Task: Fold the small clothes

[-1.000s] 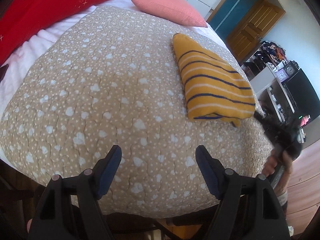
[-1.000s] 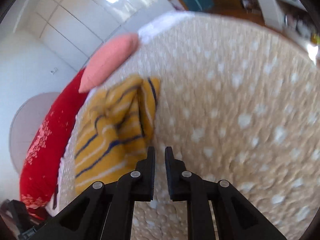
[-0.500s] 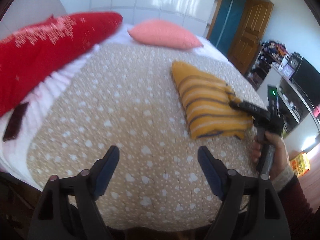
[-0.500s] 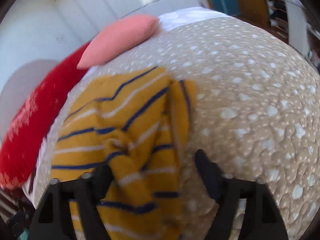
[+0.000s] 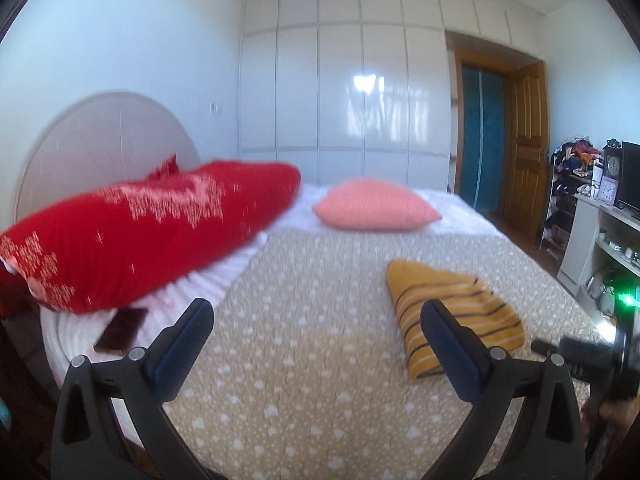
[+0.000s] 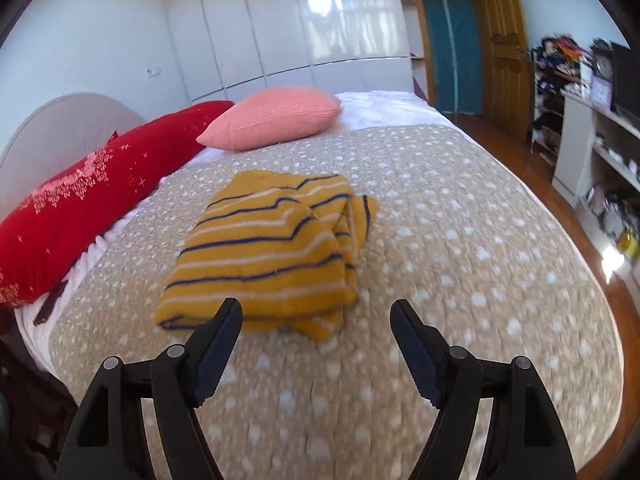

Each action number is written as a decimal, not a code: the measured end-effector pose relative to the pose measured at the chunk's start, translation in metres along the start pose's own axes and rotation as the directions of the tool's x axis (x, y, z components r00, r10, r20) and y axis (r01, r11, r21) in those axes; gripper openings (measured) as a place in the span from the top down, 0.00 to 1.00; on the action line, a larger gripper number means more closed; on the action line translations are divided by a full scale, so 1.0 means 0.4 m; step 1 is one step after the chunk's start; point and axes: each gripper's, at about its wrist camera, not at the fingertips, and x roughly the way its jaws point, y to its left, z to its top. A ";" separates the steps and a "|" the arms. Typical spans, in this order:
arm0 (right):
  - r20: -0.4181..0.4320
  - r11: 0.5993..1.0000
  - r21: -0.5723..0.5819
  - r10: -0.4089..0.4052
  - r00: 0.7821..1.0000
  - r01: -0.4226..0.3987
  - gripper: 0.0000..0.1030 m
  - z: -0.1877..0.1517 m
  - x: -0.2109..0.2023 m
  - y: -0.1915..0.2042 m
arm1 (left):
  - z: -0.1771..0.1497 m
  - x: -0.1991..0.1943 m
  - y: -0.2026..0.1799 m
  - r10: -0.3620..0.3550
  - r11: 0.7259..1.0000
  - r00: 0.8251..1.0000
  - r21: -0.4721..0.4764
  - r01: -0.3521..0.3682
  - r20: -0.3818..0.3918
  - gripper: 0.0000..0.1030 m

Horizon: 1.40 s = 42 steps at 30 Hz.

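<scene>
Folded mustard striped garment point(image 6: 272, 252) lies on the tan spotted bedspread point(image 6: 460, 240), toward the bed's right side, well short of the pink pillow point(image 6: 276, 118). Left gripper point(image 5: 316, 344) fingers spread wide, holding nothing. Right gripper point(image 6: 316, 340) fingers likewise spread, empty, just short of the garment's near edge. Red pillow point(image 5: 132, 232) along the headboard side.
</scene>
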 end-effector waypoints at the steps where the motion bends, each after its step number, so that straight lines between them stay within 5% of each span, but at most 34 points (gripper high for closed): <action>1: -0.001 1.000 0.018 0.001 1.000 -0.001 0.21 -0.013 -0.012 -0.008 | 0.010 -0.014 -0.006 -0.006 1.000 1.000 0.009 0.005 0.022 0.00; 7: -0.007 0.994 0.106 0.004 1.000 -0.003 0.21 -0.070 -0.074 -0.042 | 0.047 -0.055 -0.066 -0.163 0.986 0.985 0.049 0.160 0.058 0.00; 11: -0.011 0.995 0.099 -0.012 1.000 0.013 0.21 -0.090 -0.098 -0.039 | 0.024 -0.021 -0.124 -0.232 0.969 0.969 0.066 0.237 -0.081 0.00; 17: -0.043 0.992 0.107 -0.064 0.997 0.068 0.21 -0.116 -0.093 -0.057 | -0.017 -0.042 -0.179 -0.171 0.974 0.985 0.146 0.174 -0.034 0.00; 20: -0.052 0.991 0.120 -0.059 0.997 0.065 0.21 -0.123 -0.085 -0.057 | -0.028 -0.033 -0.188 -0.189 0.967 0.980 0.162 0.197 -0.065 0.00; 27: -0.073 0.995 0.074 -0.065 0.995 0.070 0.21 -0.133 -0.066 -0.014 | -0.082 0.053 -0.185 -0.239 0.953 0.923 0.109 0.282 -0.302 0.00; 31: -0.087 0.996 0.054 -0.059 0.994 0.064 0.21 -0.143 -0.058 0.010 | -0.133 0.108 -0.188 -0.108 0.968 0.903 0.163 0.190 -0.415 0.00; 35: -0.100 0.998 0.041 -0.052 0.994 0.056 0.21 -0.148 -0.049 0.027 | -0.170 0.134 -0.171 -0.077 0.973 0.880 0.157 0.168 -0.468 0.00; 42: -0.105 0.999 0.006 -0.049 0.993 0.050 0.21 -0.150 -0.047 0.058 | -0.178 0.141 -0.154 -0.059 0.977 0.876 0.153 0.149 -0.478 0.00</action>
